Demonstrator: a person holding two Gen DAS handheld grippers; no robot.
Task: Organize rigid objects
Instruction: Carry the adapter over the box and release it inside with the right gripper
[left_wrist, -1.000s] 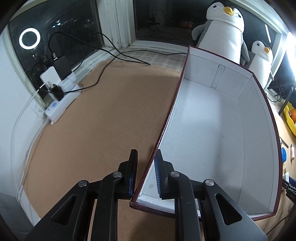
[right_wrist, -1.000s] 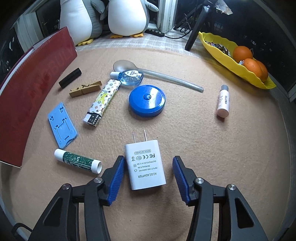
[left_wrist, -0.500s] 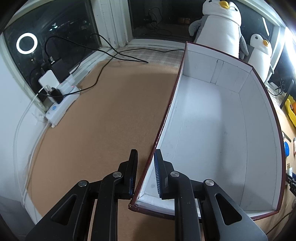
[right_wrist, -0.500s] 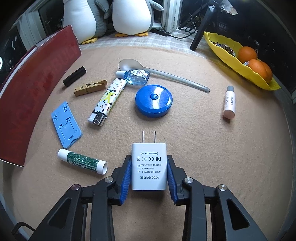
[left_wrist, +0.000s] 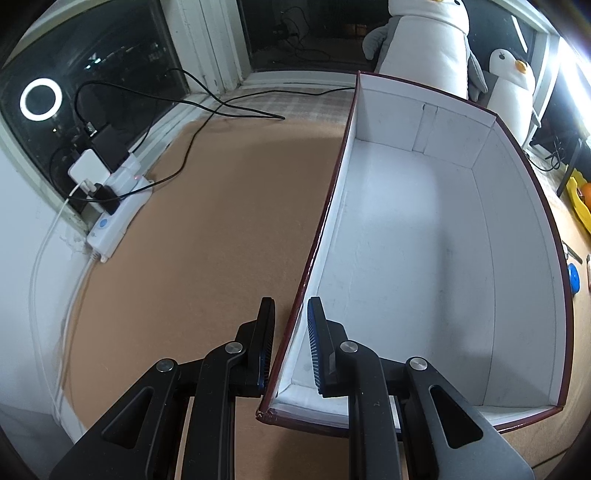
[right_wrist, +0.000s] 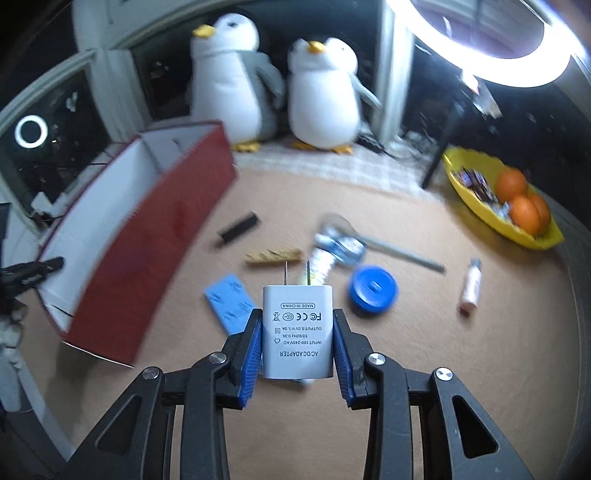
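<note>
**Adapter held above the mat, box wall clamped**

The white AC/DC adapter (right_wrist: 297, 330) sat between the blue pads of the right gripper (right_wrist: 297, 349), pressed on both sides, prongs pointing away from the camera. The jaws had just been closing, with the adapter between them. It hung clear of the tan mat (right_wrist: 424, 369), w/ the other items below and behind it.

Just behind the adapter lay a blue flat holder (right_wrist: 229, 301), a wooden clothespin (right_wrist: 273, 255), a patterned tube (right_wrist: 322, 264) and a small clear bottle (right_wrist: 341, 245) touching a spoon (right_wrist: 399, 251). A blue round case (right_wrist: 373, 290) was to the right, a pale lip balm tube (right_wrist: 471, 286) farther right. A black bar (right_wrist: 237, 229) lay near the box. This view was blurred, so small details were not sure.

The red box (left_wrist: 424, 258), white inside, stood on the left. The left gripper (left_wrist: 290, 343) was narrow and clamped on its near-left wall, one finger outside, one inside.

At the back: two penguin toys (right_wrist: 321, 96), a yellow tray (right_wrist: 480, 210) w/ oranges (right_wrist: 522, 210), and a power strip (left_wrist: 118, 218) at the mat's far left edge.
</note>
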